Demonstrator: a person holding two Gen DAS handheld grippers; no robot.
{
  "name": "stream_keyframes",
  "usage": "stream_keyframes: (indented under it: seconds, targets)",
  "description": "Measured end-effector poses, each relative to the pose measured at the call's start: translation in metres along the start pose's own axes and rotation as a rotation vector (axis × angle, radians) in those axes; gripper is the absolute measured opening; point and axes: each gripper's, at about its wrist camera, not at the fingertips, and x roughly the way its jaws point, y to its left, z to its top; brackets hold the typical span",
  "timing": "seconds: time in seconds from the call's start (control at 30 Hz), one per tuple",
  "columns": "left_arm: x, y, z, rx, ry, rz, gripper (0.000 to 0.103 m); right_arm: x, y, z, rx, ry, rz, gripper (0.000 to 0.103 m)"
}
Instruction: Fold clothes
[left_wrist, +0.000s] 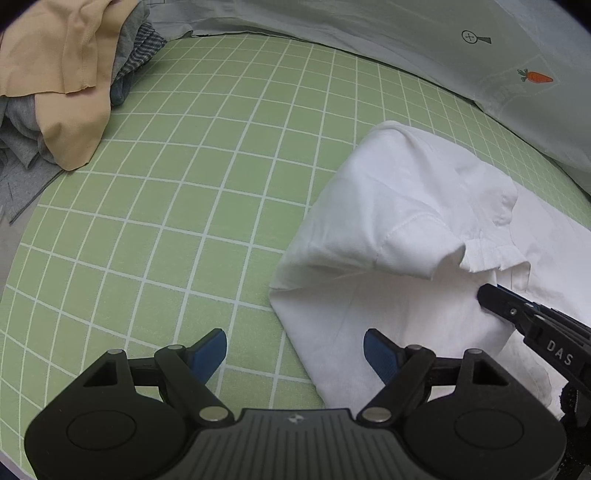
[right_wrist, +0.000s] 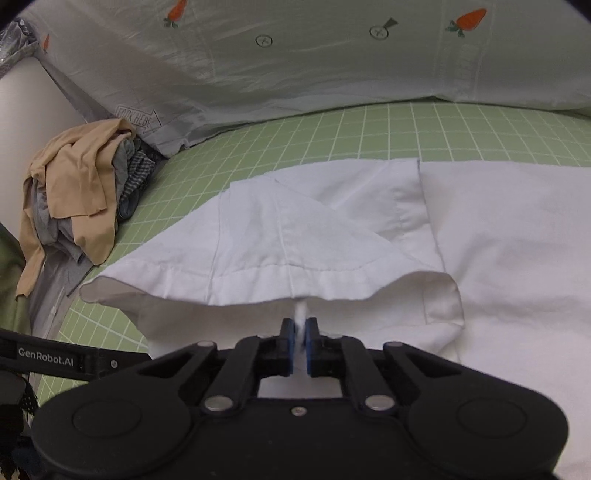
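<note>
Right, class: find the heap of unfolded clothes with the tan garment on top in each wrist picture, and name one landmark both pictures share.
Left wrist view: the heap of unfolded clothes with the tan garment on top fills the top left corner, on the green checked sheet.
Right wrist view: it lies at the left edge, about mid-height.
Shared landmark: the pale carrot-print pillowcase behind it.

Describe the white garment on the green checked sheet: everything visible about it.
The white garment looks like thin woven cotton with stitched hems and seams, lightly creased. It lies spread on the green checked sheet, one hemmed flap raised and partly folded over the rest. The right gripper is shut on a pinch of its fabric below that hem. The left gripper stands open at its near corner, its pads not pressing it.
</note>
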Motion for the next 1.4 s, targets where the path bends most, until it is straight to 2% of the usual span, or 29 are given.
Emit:
stream_keyframes:
  seconds: [0.1, 0.23, 0.37, 0.47, 0.53, 0.6, 0.67, 0.73, 0.8, 0.87, 0.93, 1.07, 1.3, 1.33, 1.4]
  targets:
    - [-0.009, 0.001, -0.01, -0.009, -0.018, -0.002, 0.082, -0.036, 0.006, -0.006, -0.008, -0.075, -0.028, 0.005]
    - [-0.013, -0.005, -0.025, -0.023, 0.006, -0.027, 0.082, -0.097, -0.003, -0.026, 0.081, -0.157, -0.088, 0.004]
    - [-0.014, -0.018, -0.04, -0.008, 0.035, -0.055, 0.082, -0.119, -0.029, -0.059, 0.169, -0.098, -0.156, 0.004]
    - [-0.018, -0.028, -0.049, 0.039, 0.033, -0.057, 0.082, -0.109, -0.045, -0.078, 0.25, -0.003, -0.163, 0.004]
    - [-0.021, -0.033, -0.055, 0.075, 0.027, -0.055, 0.082, -0.105, -0.042, -0.079, 0.231, 0.032, -0.179, 0.006]
    - [-0.024, -0.034, -0.06, 0.097, 0.018, -0.045, 0.082, -0.104, -0.034, -0.077, 0.181, 0.023, -0.189, 0.012]
    - [-0.027, -0.031, -0.063, 0.097, 0.012, -0.03, 0.082, -0.106, -0.025, -0.071, 0.13, -0.014, -0.199, 0.041]
    - [-0.029, -0.024, -0.063, 0.075, 0.006, -0.014, 0.082, -0.105, -0.02, -0.062, 0.109, -0.054, -0.195, 0.054]
    - [-0.03, -0.015, -0.062, 0.045, -0.003, 0.006, 0.082, -0.104, -0.016, -0.051, 0.1, -0.093, -0.186, 0.057]
    - [-0.033, -0.005, -0.06, 0.01, -0.013, 0.022, 0.082, -0.101, -0.013, -0.039, 0.107, -0.131, -0.169, 0.068]
    - [-0.031, 0.001, -0.052, -0.021, -0.017, 0.033, 0.082, -0.094, -0.013, -0.026, 0.115, -0.149, -0.139, 0.071]
    - [-0.024, 0.005, -0.034, -0.042, -0.029, 0.052, 0.082, -0.064, -0.015, 0.0, 0.171, -0.129, -0.059, 0.071]
    - [0.005, -0.014, 0.015, 0.001, -0.034, 0.065, 0.083, -0.007, -0.029, 0.03, 0.284, -0.049, 0.019, 0.07]
    - [0.011, -0.018, 0.023, 0.01, -0.029, 0.063, 0.083, 0.001, -0.032, 0.034, 0.294, -0.033, 0.033, 0.066]
    - [0.023, -0.027, 0.039, 0.028, -0.019, 0.056, 0.083, 0.018, -0.041, 0.04, 0.297, 0.012, 0.085, 0.026]
